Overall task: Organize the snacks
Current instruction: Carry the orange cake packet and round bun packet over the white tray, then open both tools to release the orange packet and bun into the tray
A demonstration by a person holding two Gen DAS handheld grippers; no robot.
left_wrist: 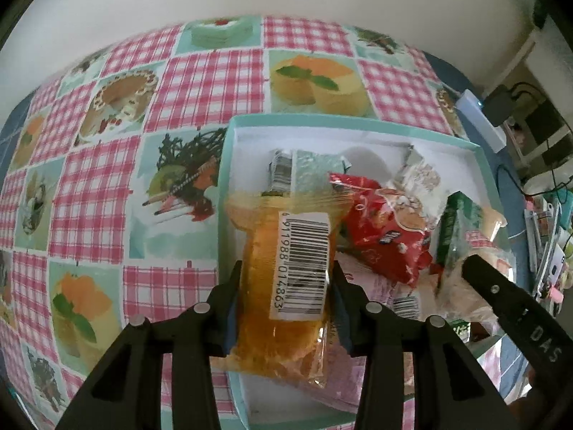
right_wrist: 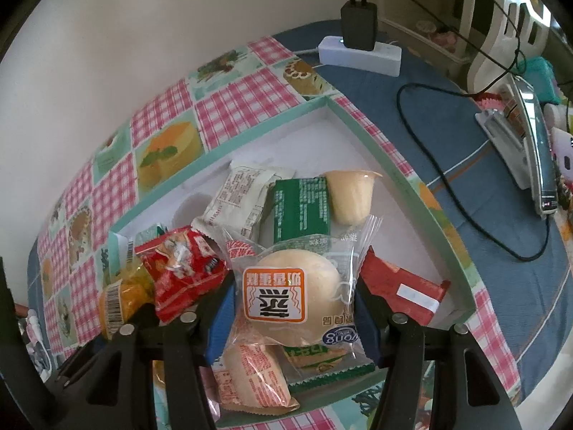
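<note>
My left gripper is shut on an orange snack packet with a barcode label, held over the near left part of a mint-rimmed white box. My right gripper is shut on a clear-wrapped round bun with an orange label, held over the same box. In the box lie a red packet, a white packet, a green packet, a pudding cup and a red-brown bar. The orange packet also shows in the right wrist view.
The box sits on a pink-checked cloth with cake pictures. Beyond it on blue cloth are a white power strip with a black charger, a black cable and a device on a stand. The wall lies behind.
</note>
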